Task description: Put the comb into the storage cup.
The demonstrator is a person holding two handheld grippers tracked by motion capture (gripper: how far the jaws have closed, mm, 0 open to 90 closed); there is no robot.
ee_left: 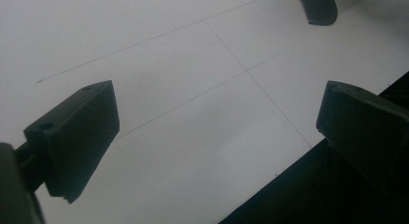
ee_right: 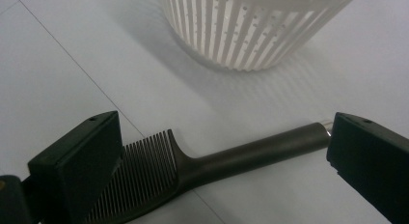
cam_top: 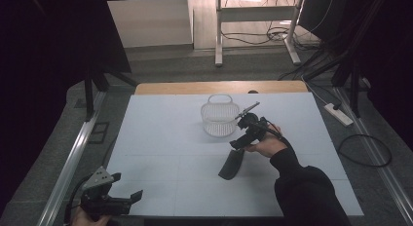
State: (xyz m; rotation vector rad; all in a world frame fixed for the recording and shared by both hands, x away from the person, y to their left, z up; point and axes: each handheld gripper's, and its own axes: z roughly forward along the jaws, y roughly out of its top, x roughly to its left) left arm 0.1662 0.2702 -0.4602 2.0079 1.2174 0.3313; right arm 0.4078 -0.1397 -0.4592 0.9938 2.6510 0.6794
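- The white basket (cam_top: 220,118) stands toward the far middle of the desk (cam_top: 160,138); bare white surface lies open to its left and on its near side, out to the desk's edges.
- The dark comb (cam_top: 232,165) lies flat on the desk, near the basket on its near-right side, apart from it.
- The right tongs (cam_top: 237,144) hover just above the comb's handle end, between comb and basket, spread wide and gripping nothing.
- The right gripper view shows the comb (ee_right: 212,161) teeth and thin handle lying between the spread jaws, with the basket's slotted wall (ee_right: 251,31) beyond.
- The left tongs (cam_top: 139,194) sit well away from the basket at the desk's near-left edge, released.
- The left gripper view shows bare desk (ee_left: 193,98) between wide jaws and the comb's tip (ee_left: 318,7) far off.
- The right hand (cam_top: 265,145) reaches forward, the sleeve angled in from the near-right.
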